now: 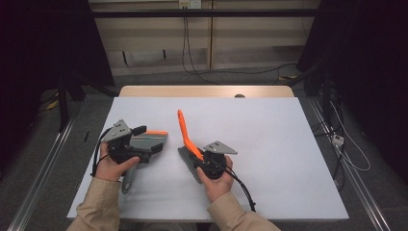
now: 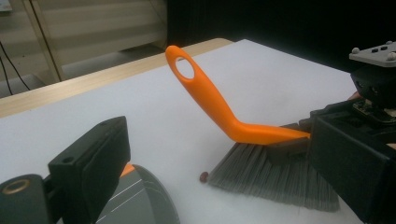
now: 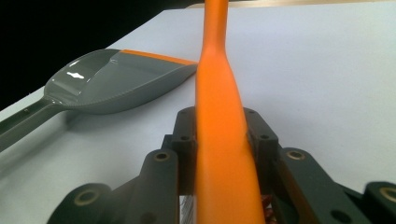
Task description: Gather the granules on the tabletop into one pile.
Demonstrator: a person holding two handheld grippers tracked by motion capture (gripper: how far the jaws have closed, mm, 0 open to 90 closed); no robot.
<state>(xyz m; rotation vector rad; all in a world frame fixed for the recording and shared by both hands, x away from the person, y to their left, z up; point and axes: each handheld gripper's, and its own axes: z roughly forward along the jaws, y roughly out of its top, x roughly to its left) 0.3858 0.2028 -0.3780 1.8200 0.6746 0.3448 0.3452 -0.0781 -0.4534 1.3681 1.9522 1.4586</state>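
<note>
An orange-handled brush (image 1: 184,131) with grey bristles (image 2: 275,177) stands on the white table (image 1: 269,144), its handle rising up and away. My right gripper (image 1: 198,158) is shut on the handle's lower part (image 3: 219,140). A small reddish-brown bean (image 2: 204,176) lies at the bristle tips. To the left lies a grey dustpan (image 1: 161,139) with an orange front lip, seen flat in the right gripper view (image 3: 116,79). My left gripper (image 1: 148,139) hovers over the pan's rear with jaws wide apart; its left jaw stands beside the pan (image 2: 140,200). I cannot tell whether it touches.
The dustpan's handle (image 1: 127,180) runs back toward the table's near edge under the left hand. A wooden strip (image 1: 207,91) borders the far edge. Cables hang on the wall behind, and dark curtains flank both sides.
</note>
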